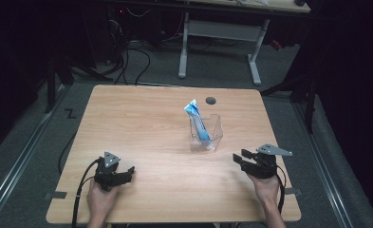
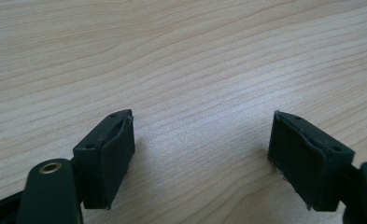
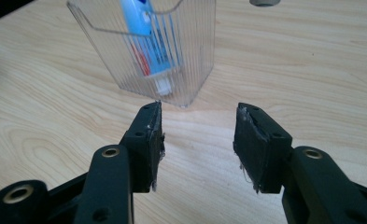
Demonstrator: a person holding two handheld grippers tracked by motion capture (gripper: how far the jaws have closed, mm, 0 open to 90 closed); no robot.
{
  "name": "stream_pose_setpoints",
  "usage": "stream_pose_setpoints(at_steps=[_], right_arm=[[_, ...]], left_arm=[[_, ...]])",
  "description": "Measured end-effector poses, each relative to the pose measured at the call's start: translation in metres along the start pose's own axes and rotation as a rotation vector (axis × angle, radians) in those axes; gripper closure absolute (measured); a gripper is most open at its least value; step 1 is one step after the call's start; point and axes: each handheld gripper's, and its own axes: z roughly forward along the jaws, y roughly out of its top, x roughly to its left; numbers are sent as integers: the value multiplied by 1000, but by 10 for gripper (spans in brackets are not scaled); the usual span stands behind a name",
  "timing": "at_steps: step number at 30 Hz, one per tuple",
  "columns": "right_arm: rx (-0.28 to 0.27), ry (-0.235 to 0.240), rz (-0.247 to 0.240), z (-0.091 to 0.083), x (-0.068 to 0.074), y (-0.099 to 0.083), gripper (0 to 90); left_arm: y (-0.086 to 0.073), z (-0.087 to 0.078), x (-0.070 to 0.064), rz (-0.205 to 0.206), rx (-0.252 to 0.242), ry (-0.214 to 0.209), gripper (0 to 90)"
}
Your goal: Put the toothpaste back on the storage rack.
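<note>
From the high view, a wooden tabletop (image 1: 141, 123) carried a clear holder (image 1: 206, 134) right of its middle, with a blue tube (image 1: 198, 122) standing tilted inside it, its top leaning out above the rim. A small dark disc (image 1: 210, 100) sat in the tabletop just behind the holder. The left tongs (image 1: 127, 172) lay low near the front left edge, held in the left hand (image 1: 100, 195), with a cable running off the front. The right tongs (image 1: 238, 157) were near the front right, held in the right hand (image 1: 265, 186) and pointed toward the holder but apart from it. Both were empty.

In the left gripper view, the left tongs (image 2: 202, 154) stood wide open over bare wood, nothing between the pads (image 2: 118, 156).

In the right gripper view, the right tongs (image 3: 199, 140) were parted about halfway and gripped nothing. The holder (image 3: 193, 56) stood just beyond their tips, not touching, and the tube (image 3: 146, 44) rested cap down inside it. The disc (image 3: 264, 2) showed at the top edge.
</note>
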Motion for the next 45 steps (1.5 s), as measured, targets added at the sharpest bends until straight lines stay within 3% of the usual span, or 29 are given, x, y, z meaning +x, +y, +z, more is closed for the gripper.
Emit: stream_pose_setpoints(at_steps=[17,30,45], right_arm=[[68,-40,0,19,0,-24,491],[100,-123,-66,32,2,-32,469],[138,-156,-95,46,3,-34,446]], left_arm=[[1,1,0,-6,-2,5,233],[1,1,0,-2,0,7,232],[0,0,-1,7,3,1,230]])
